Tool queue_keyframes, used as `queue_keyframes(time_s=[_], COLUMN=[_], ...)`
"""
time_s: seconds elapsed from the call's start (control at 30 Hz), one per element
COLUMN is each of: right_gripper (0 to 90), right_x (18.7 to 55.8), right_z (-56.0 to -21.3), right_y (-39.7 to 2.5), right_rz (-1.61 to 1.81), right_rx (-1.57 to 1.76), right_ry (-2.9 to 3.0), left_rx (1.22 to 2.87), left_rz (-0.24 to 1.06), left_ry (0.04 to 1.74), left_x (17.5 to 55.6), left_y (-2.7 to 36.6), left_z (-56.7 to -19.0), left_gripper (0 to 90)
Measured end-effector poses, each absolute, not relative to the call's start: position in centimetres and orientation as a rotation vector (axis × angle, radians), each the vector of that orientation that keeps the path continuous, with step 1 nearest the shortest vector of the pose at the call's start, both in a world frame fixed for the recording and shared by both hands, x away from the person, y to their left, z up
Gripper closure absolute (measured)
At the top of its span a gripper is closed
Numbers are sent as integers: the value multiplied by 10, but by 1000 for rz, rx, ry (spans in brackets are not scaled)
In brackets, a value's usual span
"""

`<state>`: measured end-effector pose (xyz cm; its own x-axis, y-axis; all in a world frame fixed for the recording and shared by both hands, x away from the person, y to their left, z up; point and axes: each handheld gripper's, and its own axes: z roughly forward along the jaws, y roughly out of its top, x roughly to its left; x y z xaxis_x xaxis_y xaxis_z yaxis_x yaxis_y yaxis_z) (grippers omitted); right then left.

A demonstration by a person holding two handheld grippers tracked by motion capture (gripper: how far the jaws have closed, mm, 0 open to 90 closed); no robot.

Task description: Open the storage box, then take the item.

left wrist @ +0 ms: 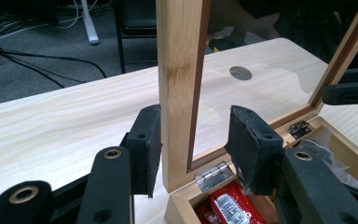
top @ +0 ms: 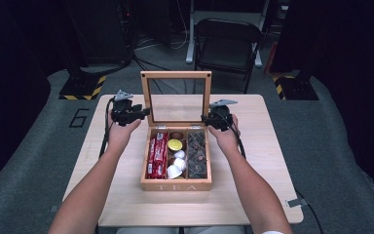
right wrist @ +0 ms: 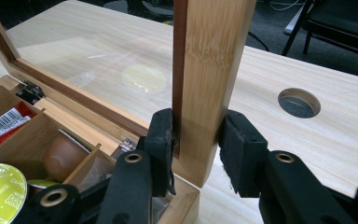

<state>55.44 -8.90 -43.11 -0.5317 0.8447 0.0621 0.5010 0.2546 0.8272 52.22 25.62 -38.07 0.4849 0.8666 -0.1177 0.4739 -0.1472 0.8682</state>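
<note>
A wooden tea box [top: 175, 185] stands mid-table with its glass lid [top: 176, 74] raised upright. Inside lie red packets [top: 157, 153], a yellow capsule [top: 175, 145], white capsules [top: 175, 168] and dark tea bags [top: 197, 153]. My left gripper [top: 146, 112] straddles the lid's left frame rail [left wrist: 179, 70]; in the left gripper view [left wrist: 193, 140] one pad touches the wood and the other stands off, so it is open. My right gripper [top: 205, 118] is at the lid's right rail [right wrist: 209, 56]; its own view [right wrist: 196, 140] shows both pads pressed on the wood, shut on it.
The light wooden table [top: 126, 195] has bare room on both sides of the box and a round cable hole [right wrist: 299, 102] behind the lid. A black folding chair [top: 226, 44] stands beyond the far edge. Stand bases with yellow-black tape [top: 83, 87] sit on the floor.
</note>
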Motion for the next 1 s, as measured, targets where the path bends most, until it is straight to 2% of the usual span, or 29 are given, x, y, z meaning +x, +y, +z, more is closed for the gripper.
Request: queue_keyframes(time_s=[1.0], right_gripper=[638], right_x=[566], right_z=[-430], right_y=[-87], right_rz=[1149], right_rx=[1307], right_ry=[2156], left_rx=[1787], left_rz=[496], left_ry=[1140], left_x=[510], left_y=[265], left_z=[-385], left_gripper=[541])
